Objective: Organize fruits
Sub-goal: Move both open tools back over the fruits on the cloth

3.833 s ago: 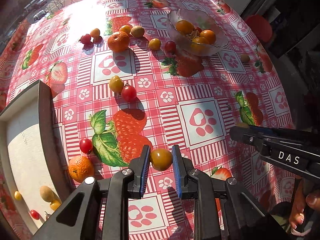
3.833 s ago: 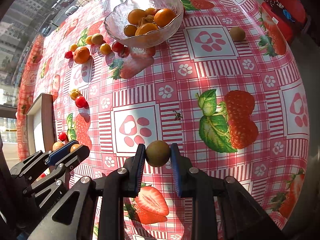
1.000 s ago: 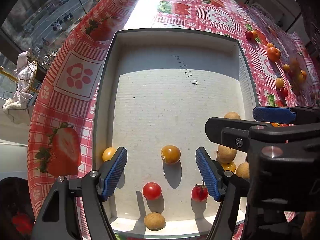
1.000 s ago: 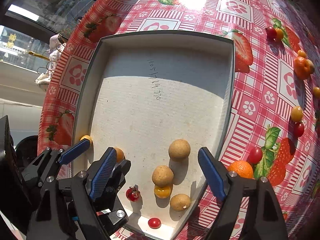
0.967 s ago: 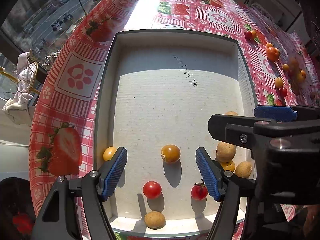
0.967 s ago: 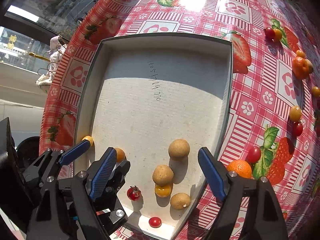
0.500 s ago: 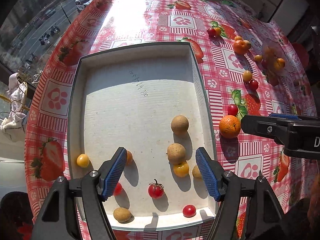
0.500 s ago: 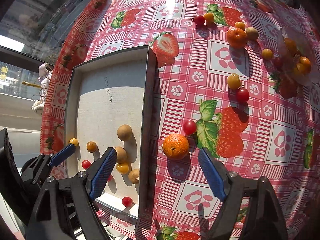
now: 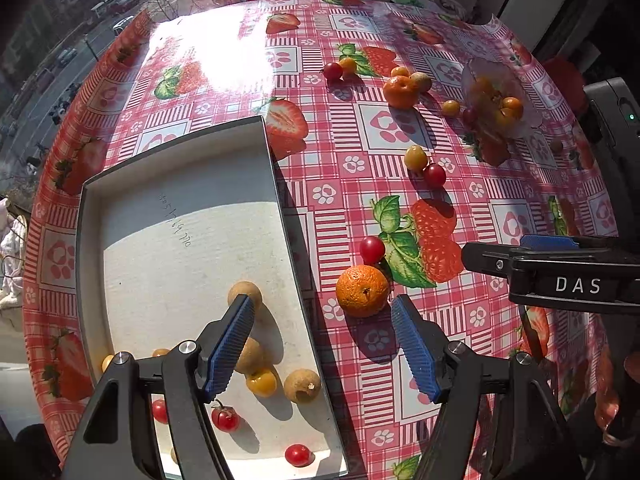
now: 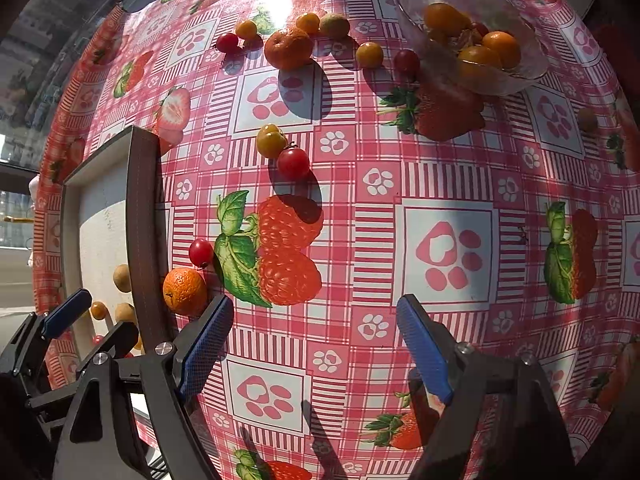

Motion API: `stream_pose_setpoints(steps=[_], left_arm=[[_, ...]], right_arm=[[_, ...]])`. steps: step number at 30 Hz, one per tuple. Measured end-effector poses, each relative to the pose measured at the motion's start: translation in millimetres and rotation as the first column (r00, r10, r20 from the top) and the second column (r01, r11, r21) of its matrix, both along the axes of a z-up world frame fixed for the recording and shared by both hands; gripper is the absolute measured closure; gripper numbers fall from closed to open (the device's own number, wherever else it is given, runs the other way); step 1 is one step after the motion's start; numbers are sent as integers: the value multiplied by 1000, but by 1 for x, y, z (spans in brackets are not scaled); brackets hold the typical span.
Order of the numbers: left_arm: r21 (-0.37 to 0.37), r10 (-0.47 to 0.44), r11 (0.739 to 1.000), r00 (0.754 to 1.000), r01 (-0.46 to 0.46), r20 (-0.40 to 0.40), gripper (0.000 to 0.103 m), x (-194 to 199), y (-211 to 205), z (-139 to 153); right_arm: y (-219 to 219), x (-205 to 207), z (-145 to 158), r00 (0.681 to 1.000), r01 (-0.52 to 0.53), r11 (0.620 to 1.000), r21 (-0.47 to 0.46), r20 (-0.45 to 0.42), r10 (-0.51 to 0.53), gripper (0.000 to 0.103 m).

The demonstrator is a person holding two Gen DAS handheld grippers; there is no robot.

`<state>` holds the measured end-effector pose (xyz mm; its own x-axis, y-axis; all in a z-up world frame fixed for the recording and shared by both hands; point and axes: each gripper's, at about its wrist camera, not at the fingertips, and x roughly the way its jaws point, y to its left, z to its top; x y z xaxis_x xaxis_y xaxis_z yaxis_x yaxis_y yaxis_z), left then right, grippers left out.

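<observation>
My desk [image 9: 400,216] runs under its strawberry cloth, with a broad bare stretch of checks ahead of my right tool [image 10: 316,348]. The white tray [image 9: 168,248] sits at the desk's left side, its dark right wall [image 10: 146,240] standing just beside the nearest orange [image 9: 362,290]. In the tray's near end lie several tan round fruits [image 9: 302,385], yellow ones [image 9: 261,382] and cherry tomatoes [image 9: 225,419]. The glass bowl [image 10: 520,68], far right, holds orange and yellow fruit. Loose fruit lies scattered between, including a cherry tomato [image 10: 201,252] near the orange. My left tool [image 9: 322,344] hangs wide and empty over the tray's right wall; my right tool is equally wide, gripping nothing.
</observation>
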<state>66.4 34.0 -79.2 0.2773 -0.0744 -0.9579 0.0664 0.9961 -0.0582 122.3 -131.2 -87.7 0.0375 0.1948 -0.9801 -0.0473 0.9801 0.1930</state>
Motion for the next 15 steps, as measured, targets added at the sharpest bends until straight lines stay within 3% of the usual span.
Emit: stream_pose_setpoints(steps=[9,15], left_arm=[[8,-77,997,997,77,-17,31,30,-32,-14],[32,-112,993,993,114,-45,31,43,-46,-30]], right_arm=[[4,27,1,998,-50,998,25,42,49,18],[12,46,-8,995,-89,995,42,44,87,33]])
